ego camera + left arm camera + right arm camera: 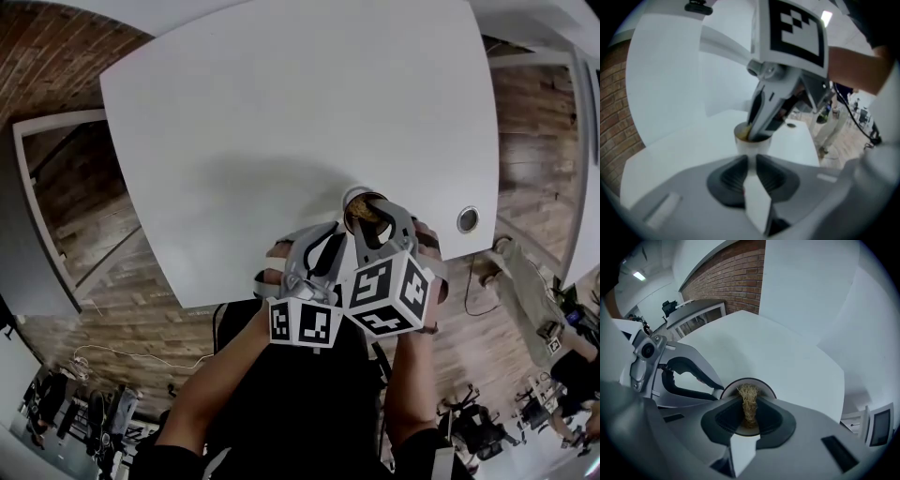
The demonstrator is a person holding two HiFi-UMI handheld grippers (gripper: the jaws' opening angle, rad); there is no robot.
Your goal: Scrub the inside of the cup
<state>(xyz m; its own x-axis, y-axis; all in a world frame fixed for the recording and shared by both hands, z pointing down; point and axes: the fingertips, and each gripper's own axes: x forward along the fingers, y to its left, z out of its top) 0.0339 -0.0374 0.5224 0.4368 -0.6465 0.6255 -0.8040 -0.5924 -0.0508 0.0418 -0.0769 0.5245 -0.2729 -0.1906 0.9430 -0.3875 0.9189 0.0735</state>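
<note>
Wide, smooth white table (281, 122) with rounded corners, whole only in the head view. Grey plastic left gripper (751, 169), pinching the wall of the cup (752, 145). Right gripper (749, 414), pointing steeply down, clamped on the scrubber (749, 397) inside the cup's mouth. Small round white cup, upright near the table's front edge. Tan, stringy scrubber, fibres plain only in the right gripper view. Shiny round grommet (467, 219) close by.

White table (281, 122), wood floor (112, 309), brick wall (736, 277)
</note>
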